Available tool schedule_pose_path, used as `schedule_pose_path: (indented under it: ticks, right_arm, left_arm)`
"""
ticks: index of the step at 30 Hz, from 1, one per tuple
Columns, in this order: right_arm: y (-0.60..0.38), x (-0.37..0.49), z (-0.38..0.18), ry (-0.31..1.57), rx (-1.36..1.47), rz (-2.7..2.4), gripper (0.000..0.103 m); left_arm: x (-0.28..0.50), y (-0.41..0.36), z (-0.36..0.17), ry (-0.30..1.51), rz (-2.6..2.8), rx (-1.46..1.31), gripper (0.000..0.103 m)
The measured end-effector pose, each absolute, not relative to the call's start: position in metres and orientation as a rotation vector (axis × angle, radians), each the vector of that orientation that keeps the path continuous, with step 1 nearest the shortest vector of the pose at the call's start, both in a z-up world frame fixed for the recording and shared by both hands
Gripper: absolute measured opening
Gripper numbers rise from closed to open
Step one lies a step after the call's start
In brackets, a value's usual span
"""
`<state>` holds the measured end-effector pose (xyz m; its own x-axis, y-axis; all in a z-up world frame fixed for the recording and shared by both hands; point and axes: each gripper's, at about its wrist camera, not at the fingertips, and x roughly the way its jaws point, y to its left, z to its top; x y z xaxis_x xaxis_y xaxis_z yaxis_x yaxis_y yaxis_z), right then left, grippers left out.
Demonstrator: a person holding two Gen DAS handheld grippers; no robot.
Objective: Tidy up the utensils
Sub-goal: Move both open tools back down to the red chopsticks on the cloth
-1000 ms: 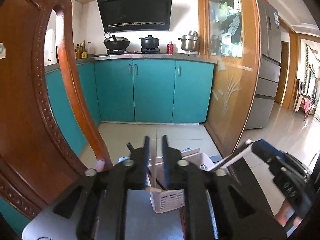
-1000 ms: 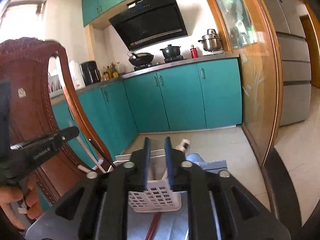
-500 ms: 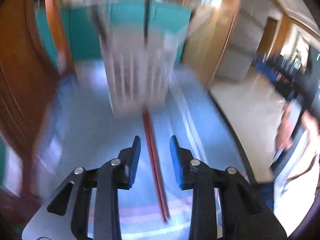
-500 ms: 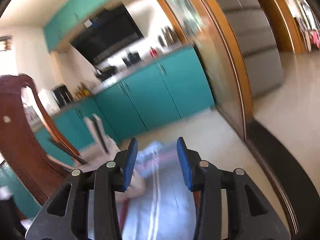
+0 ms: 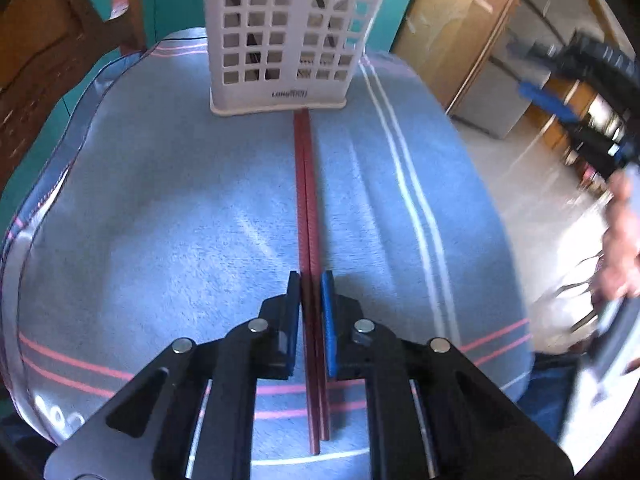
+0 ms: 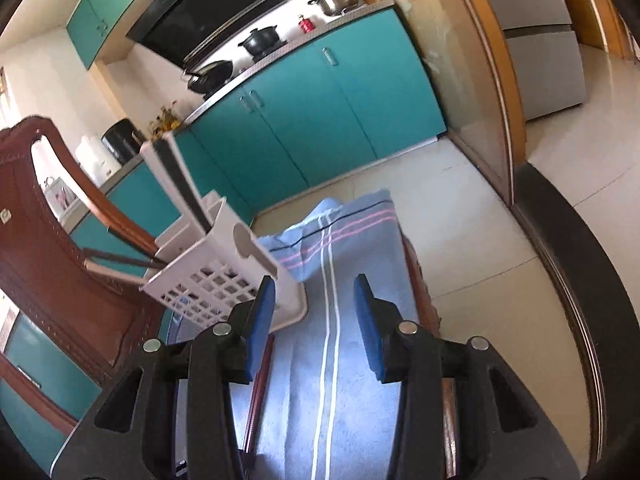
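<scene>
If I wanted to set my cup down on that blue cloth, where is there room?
The blue cloth is bare to the left of the red chopsticks, up to the white utensil basket. A narrower bare strip lies to their right, around the white stripes. The middle is crowded: the left gripper is closed on the chopsticks there.

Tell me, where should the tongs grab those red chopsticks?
Near the thick near end, from above. The red chopsticks lie flat, side by side, on the blue towel, pointing at the white basket. The left tongs already straddle both sticks there.
</scene>
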<state>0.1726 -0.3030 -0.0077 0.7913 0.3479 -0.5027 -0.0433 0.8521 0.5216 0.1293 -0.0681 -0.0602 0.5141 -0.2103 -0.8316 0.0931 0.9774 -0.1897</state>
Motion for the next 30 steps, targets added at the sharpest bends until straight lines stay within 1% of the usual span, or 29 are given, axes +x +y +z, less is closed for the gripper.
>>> schedule_pose_path:
  ticks: [5,7,8,10,14,18,22,23,25,27,30]
  right_arm:
    - [-0.291,0.173,-0.008,0.640,0.478,0.241,0.041]
    - [-0.288,0.174,-0.010,0.652,0.469,0.246,0.041]
    - [-0.286,0.175,-0.011,0.661,0.464,0.247,0.041]
    - [-0.283,0.176,-0.013,0.676,0.452,0.245,0.041]
    - [-0.269,0.181,-0.021,0.746,0.382,0.254,0.041]
    - [-0.242,0.185,-0.036,0.818,0.294,0.297,0.041]
    - [-0.210,0.192,-0.050,0.887,0.223,0.342,0.041]
    - [-0.198,0.196,-0.055,0.911,0.183,0.341,0.041]
    - [-0.178,0.202,-0.066,0.952,0.109,0.326,0.041]
    - [-0.157,0.207,-0.080,0.993,0.030,0.309,0.041]
    - [-0.142,0.205,-0.085,1.006,-0.038,0.312,0.041]
  left_arm:
    - [0.108,-0.066,-0.017,0.888,-0.225,-0.169,0.011]
    - [0.102,-0.065,-0.010,0.883,-0.235,-0.159,0.011]
    - [0.100,-0.066,-0.009,0.886,-0.241,-0.157,0.013]
    - [0.099,-0.068,-0.011,0.894,-0.247,-0.148,0.020]
    - [0.101,-0.067,-0.033,0.963,-0.203,-0.125,0.020]
    - [0.109,-0.051,-0.058,1.020,-0.121,-0.130,0.020]
    - [0.107,-0.033,-0.057,1.012,-0.100,-0.171,0.021]
    - [0.106,-0.030,-0.055,1.006,-0.097,-0.171,0.022]
    - [0.103,-0.023,-0.051,0.989,-0.085,-0.174,0.030]
    - [0.102,-0.017,-0.048,0.983,-0.074,-0.176,0.033]
    - [0.104,-0.009,-0.048,0.983,-0.063,-0.182,0.034]
